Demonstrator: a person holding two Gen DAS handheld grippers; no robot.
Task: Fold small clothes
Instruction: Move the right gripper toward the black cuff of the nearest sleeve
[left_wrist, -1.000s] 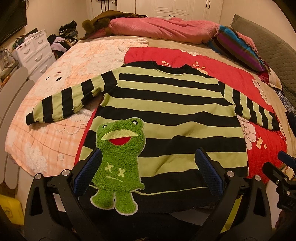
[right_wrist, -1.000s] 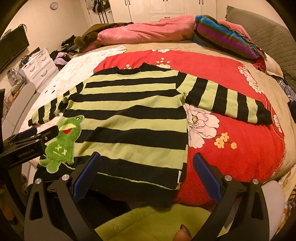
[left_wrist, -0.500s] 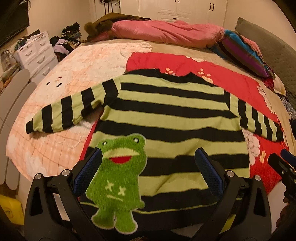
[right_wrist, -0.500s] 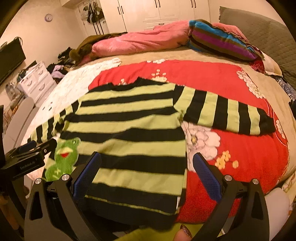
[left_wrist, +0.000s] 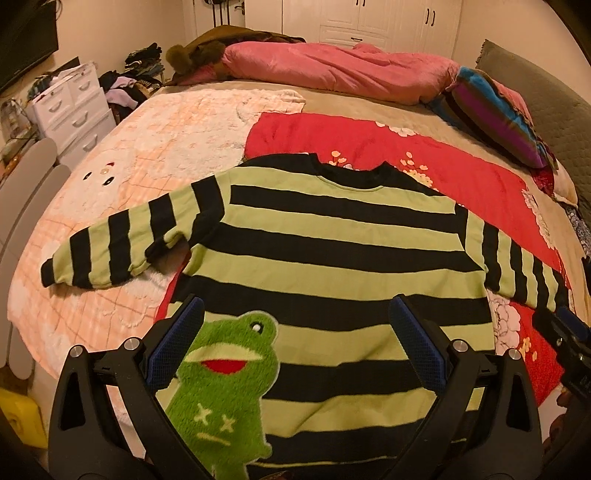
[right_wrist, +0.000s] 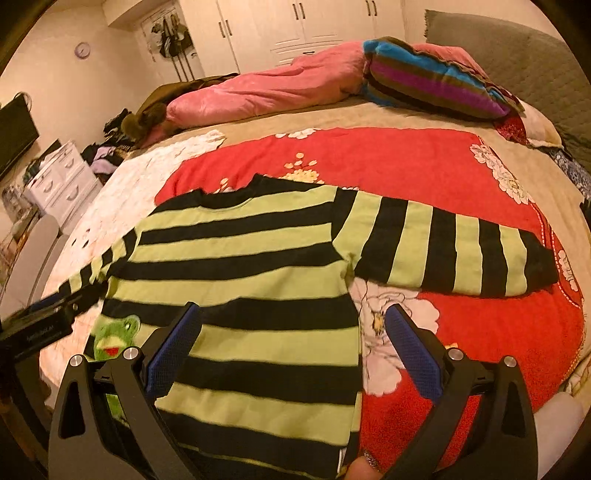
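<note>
Blue-padded fingers of the left gripper (left_wrist: 295, 347) stand wide apart over the sweater's lower left, framing the fuzzy green frog patch (left_wrist: 225, 384) and holding nothing. The right gripper (right_wrist: 291, 347) is spread just as wide above the lower right side seam, one finger over the stripes, the other over the red floral blanket (right_wrist: 461, 325). The green-and-black striped sweater (left_wrist: 332, 273) lies flat, front up, its hem nearest at the bed's edge and both sleeves spread outward: 1 onto the pale peach quilt (left_wrist: 122, 173), 1 across the red blanket. Bare bedding surrounds each cuff and lies beyond the collar. Farther back a pink duvet (left_wrist: 340, 74) and a striped pillow (right_wrist: 432, 81) line the far side.
</note>
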